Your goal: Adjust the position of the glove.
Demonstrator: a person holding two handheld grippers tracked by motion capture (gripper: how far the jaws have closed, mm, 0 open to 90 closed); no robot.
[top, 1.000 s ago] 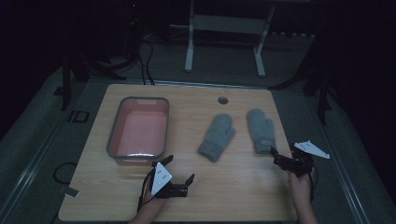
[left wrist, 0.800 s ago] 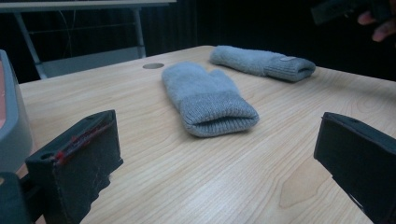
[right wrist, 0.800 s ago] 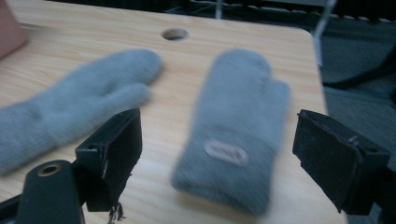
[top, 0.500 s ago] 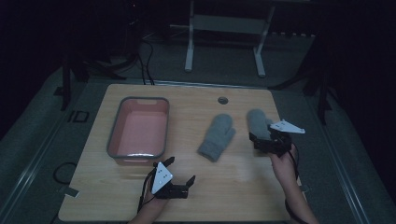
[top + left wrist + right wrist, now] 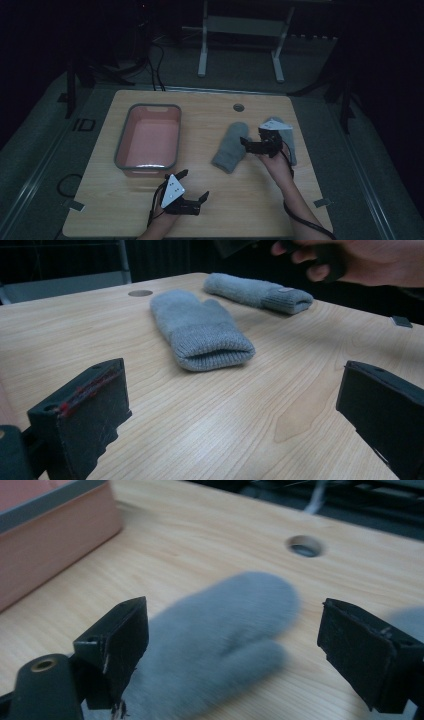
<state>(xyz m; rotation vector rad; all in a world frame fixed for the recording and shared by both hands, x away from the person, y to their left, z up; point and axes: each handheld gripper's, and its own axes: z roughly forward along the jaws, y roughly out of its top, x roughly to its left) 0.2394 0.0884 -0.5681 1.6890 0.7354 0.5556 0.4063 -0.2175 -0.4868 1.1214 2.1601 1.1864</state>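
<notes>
Right gripper view shows the right gripper [image 5: 232, 652] with jaws spread wide just above the nearer mitten [image 5: 220, 645]. Closing too shallowly could pinch only loose knit, which might slip. The left gripper [image 5: 192, 192] rests open, well short of both mittens.

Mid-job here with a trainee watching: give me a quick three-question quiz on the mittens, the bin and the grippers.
1. True or false: the right gripper stands open above the nearer grey mitten.
2. Where does the pink bin sit relative to the two mittens in the high view? A) left of them B) right of them C) between them
3. Fill in: the left gripper hangs over bare ____, holding nothing.

Key: 1 true; 2 A; 3 table. The farther grey mitten lies apart from the nearer one, under the person's right hand.
</notes>
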